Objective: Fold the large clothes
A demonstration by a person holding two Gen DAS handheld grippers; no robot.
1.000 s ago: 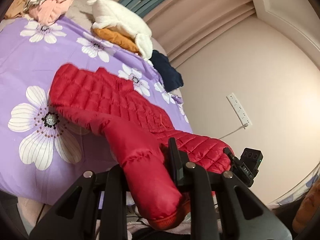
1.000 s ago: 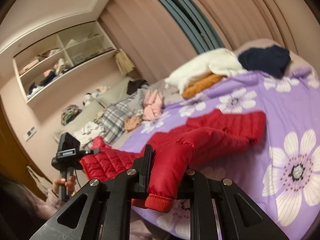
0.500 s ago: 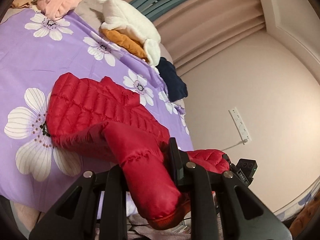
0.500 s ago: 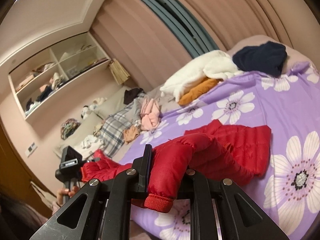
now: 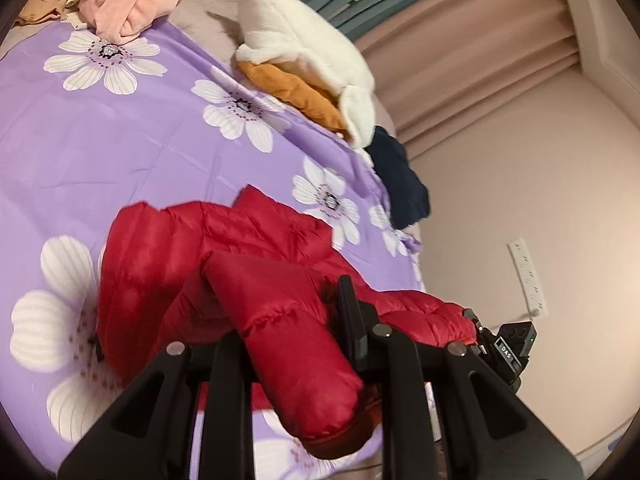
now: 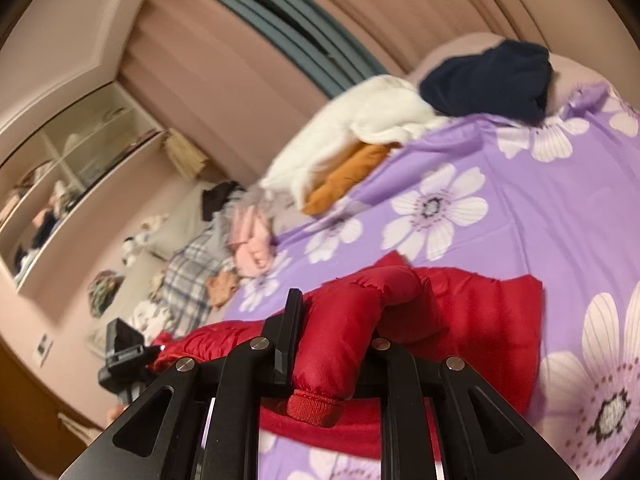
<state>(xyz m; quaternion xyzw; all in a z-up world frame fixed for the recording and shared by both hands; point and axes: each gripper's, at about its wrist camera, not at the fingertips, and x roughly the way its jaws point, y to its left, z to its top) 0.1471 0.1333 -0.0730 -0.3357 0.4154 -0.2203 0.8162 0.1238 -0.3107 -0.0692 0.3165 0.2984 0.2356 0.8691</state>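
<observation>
A red quilted puffer jacket (image 5: 208, 248) lies on the purple flowered bedsheet (image 5: 100, 128). My left gripper (image 5: 292, 316) is shut on one red sleeve (image 5: 296, 344), its cuff hanging toward the camera. My right gripper (image 6: 332, 332) is shut on the other sleeve (image 6: 344, 332), its ribbed cuff (image 6: 314, 406) below the fingers. The jacket body (image 6: 472, 312) is bunched between the two sleeves. Each view shows the other gripper: the right one (image 5: 508, 348) in the left wrist view, the left one (image 6: 124, 348) in the right wrist view.
A white fleece (image 5: 308, 48) on an orange garment (image 5: 296, 96), a navy garment (image 5: 400, 176) and a pink clothes pile (image 5: 132, 0) lie along the bed's far side. A wall with a power strip (image 5: 528, 276) is right. Shelves (image 6: 60, 184) stand beyond the bed.
Both grippers have carried the sleeves further over the bed toward the jacket body. The jacket has bunched up shorter and its far end has slid closer.
</observation>
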